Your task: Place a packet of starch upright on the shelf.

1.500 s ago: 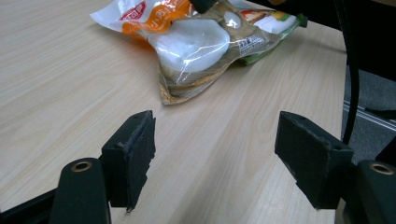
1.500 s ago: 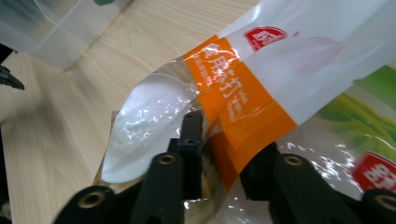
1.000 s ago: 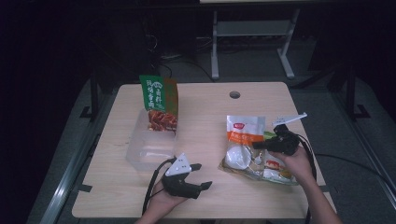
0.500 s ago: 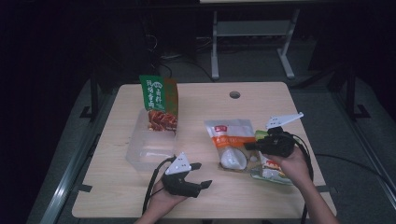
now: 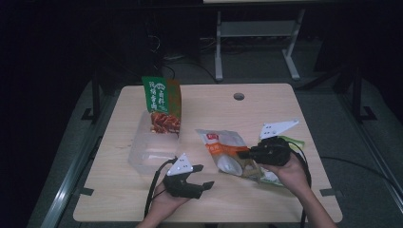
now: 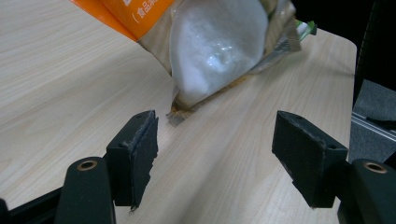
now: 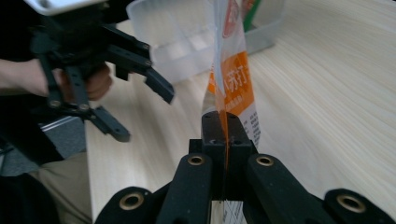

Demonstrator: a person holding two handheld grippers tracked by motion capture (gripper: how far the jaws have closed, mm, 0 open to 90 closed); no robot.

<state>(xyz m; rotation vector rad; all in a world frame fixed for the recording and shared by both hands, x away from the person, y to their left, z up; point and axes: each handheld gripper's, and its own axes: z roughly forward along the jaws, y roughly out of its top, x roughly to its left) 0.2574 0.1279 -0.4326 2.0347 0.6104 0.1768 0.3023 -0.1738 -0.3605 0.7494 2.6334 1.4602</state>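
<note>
A white and orange snack bag (image 5: 222, 151) is tilted up off the table (image 5: 266, 102) right of centre. My right gripper (image 5: 246, 154) is shut on its right edge. In the right gripper view the jaws pinch the bag's (image 7: 232, 88) thin edge, with the right gripper (image 7: 223, 135) just below the orange band. My left gripper (image 5: 200, 176) is open near the front edge, left of the bag and apart from it. In the left gripper view the left gripper (image 6: 215, 142) has wide jaws, and the bag's (image 6: 217, 46) lower corner hangs just beyond them.
A clear plastic tub (image 5: 151, 148) stands at the left, with an upright green and orange packet (image 5: 161, 102) at its far end. Another packet with a green edge (image 5: 272, 177) lies under the right hand. A round hole (image 5: 238, 96) is near the table's far edge.
The right gripper has carried the white and orange bag left and nearer, toward the left gripper. The packet beneath it stayed. The left gripper has barely moved.
</note>
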